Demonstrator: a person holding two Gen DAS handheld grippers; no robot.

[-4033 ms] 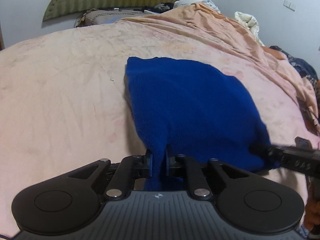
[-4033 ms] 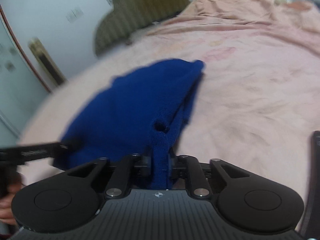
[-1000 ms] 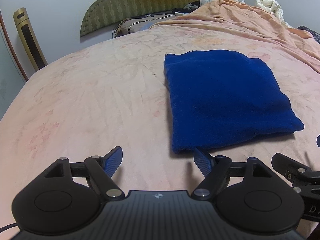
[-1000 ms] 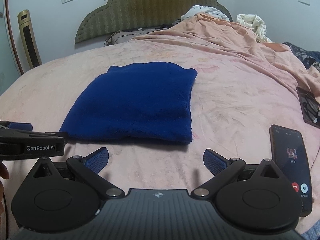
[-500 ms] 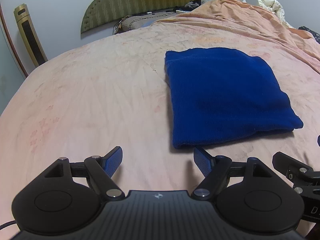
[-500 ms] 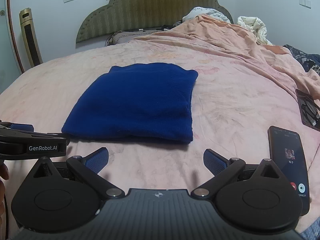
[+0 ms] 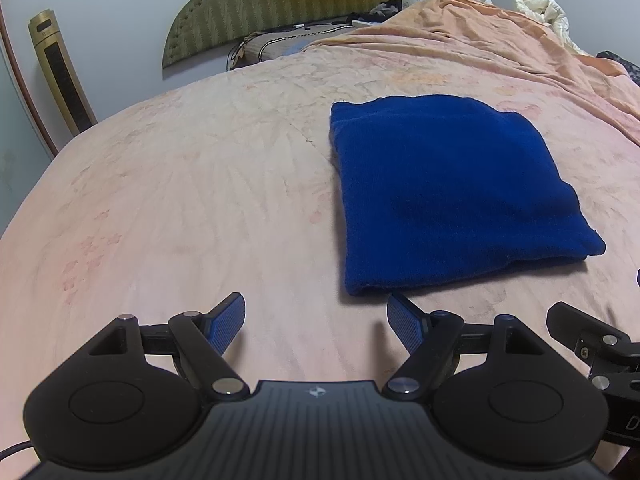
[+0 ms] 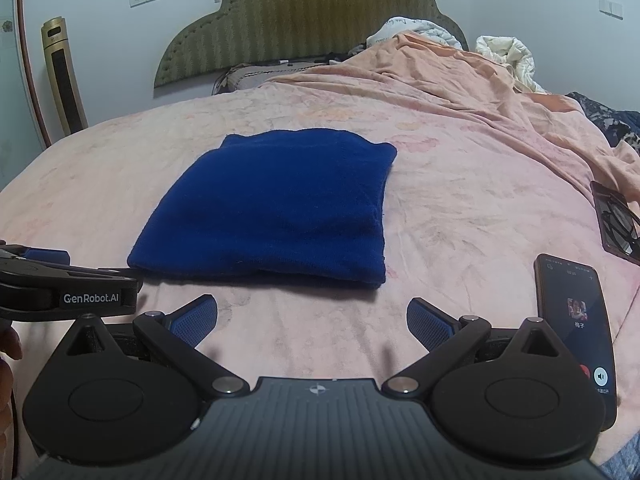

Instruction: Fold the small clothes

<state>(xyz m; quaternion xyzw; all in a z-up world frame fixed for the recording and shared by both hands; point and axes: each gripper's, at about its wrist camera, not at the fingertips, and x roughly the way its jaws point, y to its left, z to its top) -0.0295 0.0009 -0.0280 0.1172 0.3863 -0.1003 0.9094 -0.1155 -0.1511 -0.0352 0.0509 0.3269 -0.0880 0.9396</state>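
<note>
Blue garment (image 7: 452, 196): lies flat on the bed (image 7: 180, 200) as a neat, roughly square folded packet, ahead of the fingers of both grippers and touching neither; from the left wrist view it sits forward and to the right, from the right wrist view forward and slightly left.
Left gripper (image 7: 316, 322): fingers spread wide apart, holding nothing, just short of the packet's near edge.
Right gripper (image 8: 312, 322): fingers likewise wide apart and empty, near the same edge.
What has changed: four seconds ago both pairs of fingers were clamped on the near edge of the cloth, which was lifted and stretched; by one second ago both had let go and drawn back, and since then the packet has lain unmoved.
Meaning for the task: the fold on this piece looks finished, edges fairly aligned; I judge the next step to be another garment, or a light tidy of the slightly thick near hem.
Phone (image 8: 576, 320): lit, beside the right fingers on their right, clear of the cloth.
</note>
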